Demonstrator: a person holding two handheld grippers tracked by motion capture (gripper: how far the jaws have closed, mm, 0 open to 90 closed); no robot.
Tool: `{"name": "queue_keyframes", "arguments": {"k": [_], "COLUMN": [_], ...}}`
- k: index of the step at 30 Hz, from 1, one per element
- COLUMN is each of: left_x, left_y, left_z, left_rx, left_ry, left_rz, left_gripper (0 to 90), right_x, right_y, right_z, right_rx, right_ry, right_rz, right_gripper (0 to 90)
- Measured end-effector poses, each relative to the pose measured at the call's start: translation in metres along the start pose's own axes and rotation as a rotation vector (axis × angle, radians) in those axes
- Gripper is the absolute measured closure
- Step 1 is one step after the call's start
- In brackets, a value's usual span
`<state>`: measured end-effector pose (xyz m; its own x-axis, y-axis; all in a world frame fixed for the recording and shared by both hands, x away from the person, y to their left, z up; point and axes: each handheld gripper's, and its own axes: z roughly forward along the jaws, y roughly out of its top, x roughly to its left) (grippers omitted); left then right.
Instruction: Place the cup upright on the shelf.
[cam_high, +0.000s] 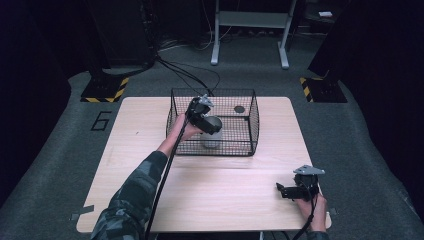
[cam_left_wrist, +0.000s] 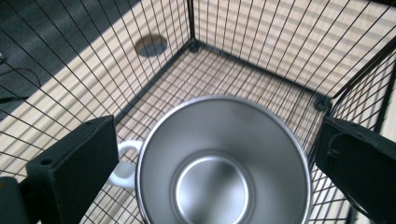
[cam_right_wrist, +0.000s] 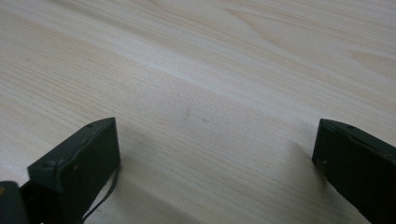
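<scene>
Steel mug (cam_left_wrist: 223, 163) with a white handle at 9 o'clock stands inside my wire basket (cam_high: 252, 117), between my left gripper's (cam_left_wrist: 219, 172) wide-open jaws, untouched. My right gripper (cam_right_wrist: 219, 168), at 4 o'clock on the table (cam_high: 150, 125), gapes empty.

A single large digit "6" (cam_high: 101, 121) is marked in dark strokes on the grey floor (cam_high: 60, 150), just left of the desk (cam_high: 150, 130). No other text, label or brand can be read.
</scene>
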<state>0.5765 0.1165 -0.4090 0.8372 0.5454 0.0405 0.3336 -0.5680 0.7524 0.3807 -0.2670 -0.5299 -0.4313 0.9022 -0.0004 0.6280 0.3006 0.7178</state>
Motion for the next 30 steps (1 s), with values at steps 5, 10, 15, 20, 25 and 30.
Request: {"name": "queue_keyframes", "arguments": {"k": [5, 10, 15, 20, 25, 30], "left_x": [0.001, -0.004, -0.011, -0.018, -0.028, -0.04], "left_y": [0.005, 0.006, 0.002, -0.006, -0.019, -0.034], "left_z": [-0.017, -0.035, -0.055, -0.076, -0.096, -0.121], "left_rx": [-0.056, -0.085, -0.106, -0.123, -0.135, -0.139], "left_ry": [-0.017, -0.046, -0.046, -0.037, -0.031, -0.015], "left_rz": [-0.026, -0.033, -0.025, -0.009, -0.006, 0.017], "left_gripper": [0.1, 0.2, 0.2, 0.2, 0.2, 0.2], "right_x": [0.0, 0.0, 0.0, 0.0, 0.0, 0.0], "right_y": [0.0, 0.0, 0.0, 0.0, 0.0, 0.0], "right_z": [0.0, 0.0, 0.0, 0.0, 0.0, 0.0], "right_rx": [0.0, 0.0, 0.0, 0.001, 0.0, 0.004], "right_ry": [0.0, 0.0, -0.001, -0.004, -0.004, -0.003], "right_rz": [0.0, 0.001, 0.002, 0.005, 0.005, 0.006], "right_gripper": [0.3, 0.3, 0.2, 0.0, 0.0, 0.0]}}
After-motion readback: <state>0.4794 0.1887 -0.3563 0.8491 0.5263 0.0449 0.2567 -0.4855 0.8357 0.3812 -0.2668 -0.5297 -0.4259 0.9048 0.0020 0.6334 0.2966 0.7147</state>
